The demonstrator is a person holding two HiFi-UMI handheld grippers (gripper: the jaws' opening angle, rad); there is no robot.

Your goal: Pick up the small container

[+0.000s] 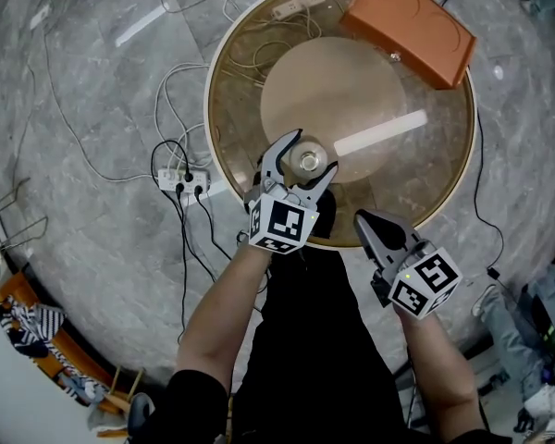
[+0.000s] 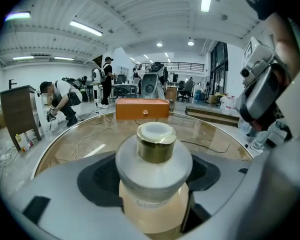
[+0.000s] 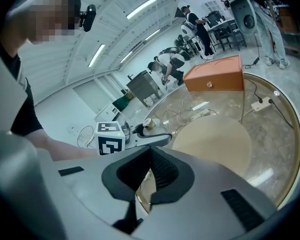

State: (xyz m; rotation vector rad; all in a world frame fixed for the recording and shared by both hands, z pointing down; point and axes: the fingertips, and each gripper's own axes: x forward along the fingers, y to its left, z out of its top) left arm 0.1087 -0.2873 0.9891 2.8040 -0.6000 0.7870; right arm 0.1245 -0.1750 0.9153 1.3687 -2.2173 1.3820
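Observation:
The small container point(image 1: 307, 162) is a pale jar with a grey collar and a gold-rimmed cap. It stands near the front edge of the round glass table point(image 1: 213, 109). My left gripper point(image 1: 310, 153) reaches around it with a jaw on each side. In the left gripper view the container point(image 2: 152, 184) fills most of the space between the wide-spread jaws of the left gripper point(image 2: 152, 169), with a dark slit left beside it on the right. My right gripper point(image 1: 363, 220) hangs shut and empty off the table's near rim, to the right. The right gripper view shows the container point(image 3: 147, 123) far off.
An orange box point(image 1: 409, 24) lies at the table's far right edge. A white power strip point(image 1: 296, 6) and cable lie on the glass at the back. Another power strip point(image 1: 180, 181) with cables is on the floor at left. People work far behind.

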